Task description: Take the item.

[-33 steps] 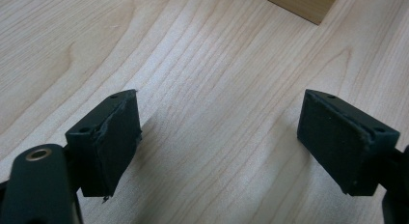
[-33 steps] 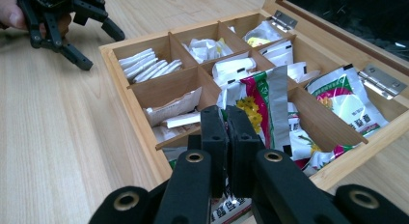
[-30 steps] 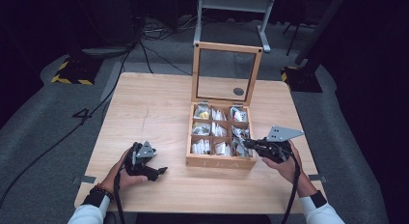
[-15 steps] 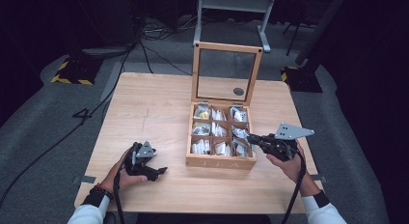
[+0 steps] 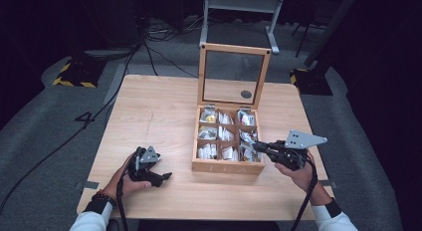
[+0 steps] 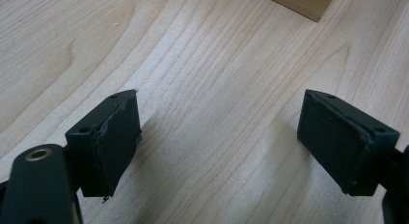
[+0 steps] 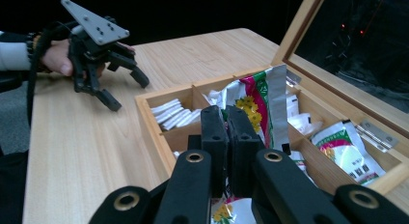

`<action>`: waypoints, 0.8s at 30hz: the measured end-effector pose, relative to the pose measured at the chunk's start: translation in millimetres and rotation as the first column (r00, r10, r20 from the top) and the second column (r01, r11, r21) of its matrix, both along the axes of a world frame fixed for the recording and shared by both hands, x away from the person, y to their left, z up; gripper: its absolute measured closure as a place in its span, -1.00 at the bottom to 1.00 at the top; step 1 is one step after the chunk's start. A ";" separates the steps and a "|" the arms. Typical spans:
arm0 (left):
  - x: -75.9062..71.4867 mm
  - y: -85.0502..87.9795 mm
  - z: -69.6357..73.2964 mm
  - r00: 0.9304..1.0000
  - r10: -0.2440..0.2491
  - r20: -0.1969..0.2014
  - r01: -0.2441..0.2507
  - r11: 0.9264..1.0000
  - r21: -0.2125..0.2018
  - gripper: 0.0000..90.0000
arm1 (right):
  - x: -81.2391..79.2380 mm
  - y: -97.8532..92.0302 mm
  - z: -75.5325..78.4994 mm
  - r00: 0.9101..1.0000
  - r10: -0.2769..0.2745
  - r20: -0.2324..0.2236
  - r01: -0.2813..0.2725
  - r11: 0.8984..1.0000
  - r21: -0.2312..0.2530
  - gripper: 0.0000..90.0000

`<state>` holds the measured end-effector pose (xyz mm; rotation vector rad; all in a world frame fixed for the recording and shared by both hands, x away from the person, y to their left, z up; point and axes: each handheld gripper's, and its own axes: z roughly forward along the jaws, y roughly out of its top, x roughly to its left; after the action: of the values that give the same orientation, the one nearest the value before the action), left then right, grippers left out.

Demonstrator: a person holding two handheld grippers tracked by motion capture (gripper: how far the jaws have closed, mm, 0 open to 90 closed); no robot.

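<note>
- Your right hand-held gripper (image 5: 258,147) is over the near right corner of the light wooden box (image 5: 226,167) with small square sections.
- In the right gripper view, its two black jaws are pressed together (image 7: 228,119).
- A silver tea packet with pink, green and yellow flowers (image 7: 261,101) stands up right behind the jaw tips. You cannot tell if the jaws pinch its edge or just sit in front of it.
- That packet is in the section of the box closest to your right hand (image 5: 298,173), at the box's near right side.
- Another shiny packet with a pink and green label (image 7: 348,152) lies flat in the section beside it.
- White paper packets (image 7: 172,114) stand in a row in a section on the far side of the box in that view.
- The box's lid, a wooden frame with a clear pane (image 5: 234,74), stands straight up at the back of the box.
- The box sits on the pale wooden surface (image 5: 154,116), a bit right of the middle.
- Your left hand-held gripper (image 5: 160,179) rests on the surface near the front edge, well apart from the box.
- Its jaws are spread wide, with bare wood between the black pads (image 6: 115,137).
- Your left hand (image 5: 127,178) wraps around it from behind.
</note>
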<state>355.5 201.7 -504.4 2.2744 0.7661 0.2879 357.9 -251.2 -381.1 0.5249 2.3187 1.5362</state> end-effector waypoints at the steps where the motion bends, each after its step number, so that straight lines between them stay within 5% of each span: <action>1: 0.0 0.0 0.0 1.000 0.000 0.000 0.000 1.000 0.000 -0.65 | -1.8 0.2 0.9 1.000 0.008 0.001 -0.008 1.000 0.007 0.95; 24: -3.9 3.7 0.0 1.000 0.014 0.000 -0.014 1.000 0.000 -0.65 | -18.1 32.2 -0.8 0.990 0.139 -0.010 -0.139 0.990 -0.005 0.95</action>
<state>351.5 205.4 -504.5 2.2697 0.7827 0.2945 339.8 -218.9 -381.9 0.3763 2.4117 1.5904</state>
